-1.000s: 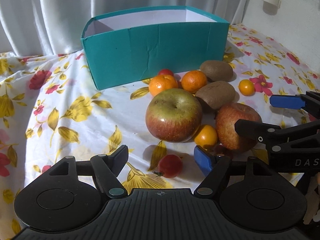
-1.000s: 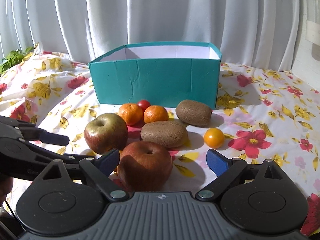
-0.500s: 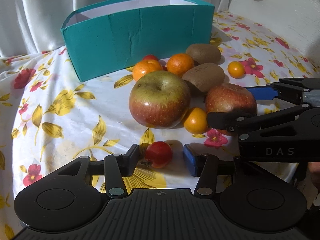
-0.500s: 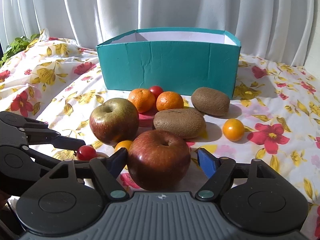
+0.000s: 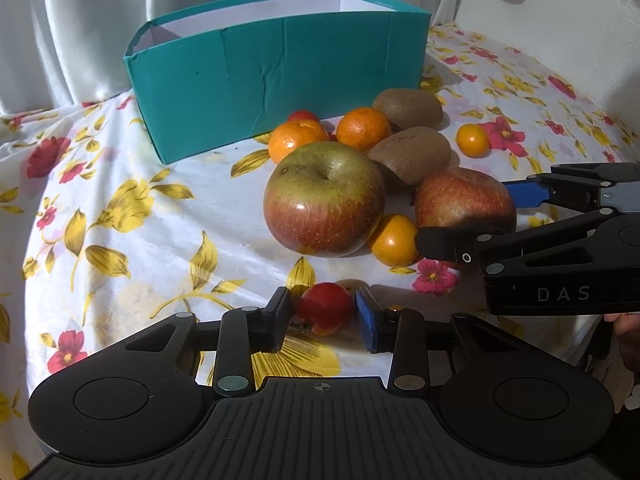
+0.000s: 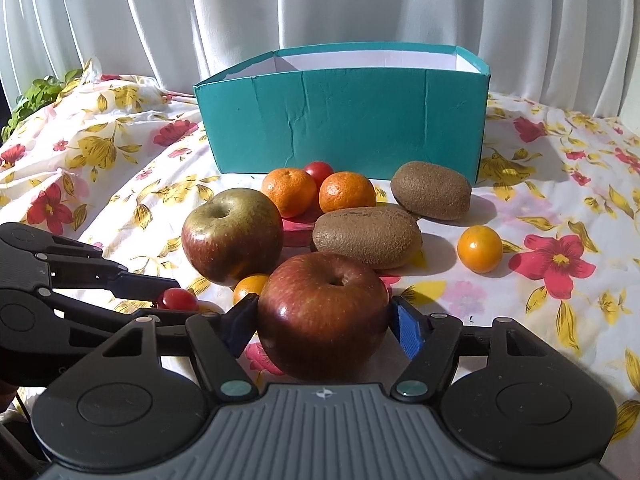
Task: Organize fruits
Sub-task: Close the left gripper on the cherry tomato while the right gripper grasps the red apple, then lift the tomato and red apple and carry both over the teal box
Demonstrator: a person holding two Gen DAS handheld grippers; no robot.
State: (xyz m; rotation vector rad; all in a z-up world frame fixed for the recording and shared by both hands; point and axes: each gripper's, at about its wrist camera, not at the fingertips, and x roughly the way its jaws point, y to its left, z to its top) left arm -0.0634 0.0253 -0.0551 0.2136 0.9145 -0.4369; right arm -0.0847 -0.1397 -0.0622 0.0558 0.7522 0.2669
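Two grippers have just been closing, each on a fruit of its own. Nearest, at 6 o'clock in the left wrist view, the left gripper has a cherry tomato between its pads; the black pad looks to be touching, the blue pad is right beside the skin, so contact looks light at best. In the right wrist view the right gripper clamps the red apple at 6 o'clock, both pads pressed against its sides.

Beyond them, toward 12 o'clock, lie a green-red apple, a small orange tomato, two kiwis, two mandarins and another red tomato. Farthest back stands the teal box, open at the top.

Risks, as I judge them: the tomato is soft and round, so too hard a squeeze could split it and too weak a one could let it roll out. The red apple is gripped low and near its widest part, so it may slip on lifting. With the two grippers so close, they could also knock each other or nudge the orange tomato.

Everything rests on a floral cloth over the counter, slightly wrinkled, with a white curtain behind.
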